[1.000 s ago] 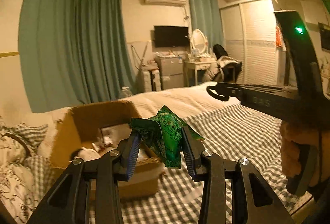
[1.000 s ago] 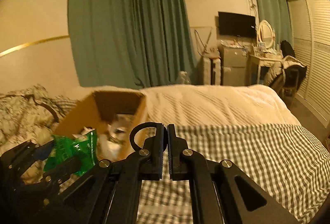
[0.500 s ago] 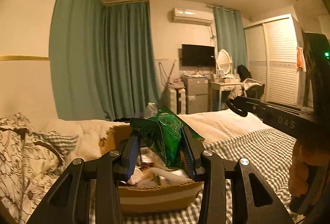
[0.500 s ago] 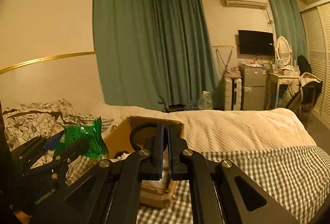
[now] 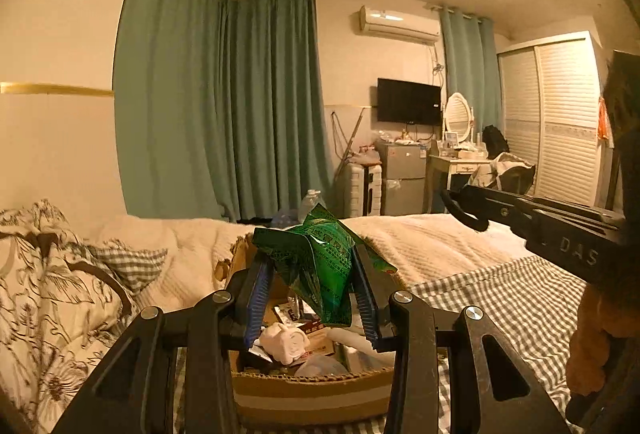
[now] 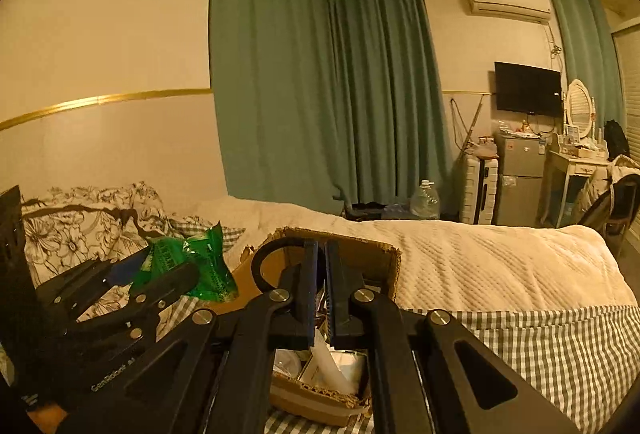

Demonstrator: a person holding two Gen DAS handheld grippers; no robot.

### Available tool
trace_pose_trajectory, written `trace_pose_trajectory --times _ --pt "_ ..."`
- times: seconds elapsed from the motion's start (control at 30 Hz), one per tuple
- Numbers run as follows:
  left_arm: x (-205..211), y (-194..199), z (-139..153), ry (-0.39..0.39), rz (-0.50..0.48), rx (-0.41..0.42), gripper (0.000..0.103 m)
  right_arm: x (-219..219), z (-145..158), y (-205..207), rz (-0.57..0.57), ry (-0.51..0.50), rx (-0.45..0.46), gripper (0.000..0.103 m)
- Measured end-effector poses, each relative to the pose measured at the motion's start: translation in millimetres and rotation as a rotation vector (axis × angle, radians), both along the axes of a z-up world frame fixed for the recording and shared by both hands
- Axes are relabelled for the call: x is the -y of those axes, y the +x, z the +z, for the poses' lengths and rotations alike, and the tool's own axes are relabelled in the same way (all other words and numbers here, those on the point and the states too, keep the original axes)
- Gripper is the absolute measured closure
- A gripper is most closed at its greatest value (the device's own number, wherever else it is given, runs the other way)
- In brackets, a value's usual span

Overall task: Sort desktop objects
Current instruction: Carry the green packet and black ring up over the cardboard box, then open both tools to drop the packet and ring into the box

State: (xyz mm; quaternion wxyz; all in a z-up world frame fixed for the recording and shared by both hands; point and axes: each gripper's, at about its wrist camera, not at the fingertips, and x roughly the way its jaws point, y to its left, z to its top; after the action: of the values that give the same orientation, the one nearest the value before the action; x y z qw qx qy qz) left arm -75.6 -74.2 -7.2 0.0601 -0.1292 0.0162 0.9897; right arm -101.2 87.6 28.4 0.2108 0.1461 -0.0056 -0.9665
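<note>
Bed [image 5: 492,298], checked cover; the box [image 5: 312,390] sits on it, open top, part full of small clutter: a white lump [image 5: 285,343], papers, wrappers.

Change over the last second: the box was off to the left and beyond the left gripper [image 5: 313,298]; now it lies directly beneath and ahead of it, its near wall right under the fingers. So the carry phase looks finished and the drop is next.

Left gripper: clamped on the green packet [image 5: 320,266], which is crumpled and stands up between the blue pads, above the box's open top, not touching the contents.

Right gripper [image 6: 322,290]: jaws pressed together, nothing between them, poised over the box's far wall, beside the left one.

Judgement: packet is positioned for release; opening the left jaws should let it fall in. Light foil may cling to a pad.
</note>
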Motion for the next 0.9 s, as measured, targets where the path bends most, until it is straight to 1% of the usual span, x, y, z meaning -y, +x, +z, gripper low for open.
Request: trace_pose_trajectory --times 0.27,0.4,0.57,0.7,0.87,0.9 --pt "4.4 -45.2 -27.7 0.007 0.019 0.071 0.063 8.7 -28.3 -36.3 0.029 0.041 0.051 0.100" --pt "6.3 -63.7 -46.5 0.022 0.021 0.122 0.063 16.1 -51.4 -60.2 0.048 0.061 0.099 0.100" --pt "8.6 -82.9 -67.0 0.015 0.045 0.173 0.063 25.2 -73.5 -85.5 0.067 0.070 0.159 0.100" --pt "14.5 -94.1 -79.7 0.019 0.064 0.214 0.063 27.1 -83.1 -96.3 0.076 0.077 0.192 0.100" --pt "15.1 -101.6 -87.4 0.016 0.076 0.247 0.063 28.8 -95.8 -105.7 0.080 0.090 0.231 0.100" --pt "15.4 -101.8 -87.9 0.018 0.077 0.250 0.061 28.8 -97.7 -106.9 0.079 0.093 0.239 0.100"
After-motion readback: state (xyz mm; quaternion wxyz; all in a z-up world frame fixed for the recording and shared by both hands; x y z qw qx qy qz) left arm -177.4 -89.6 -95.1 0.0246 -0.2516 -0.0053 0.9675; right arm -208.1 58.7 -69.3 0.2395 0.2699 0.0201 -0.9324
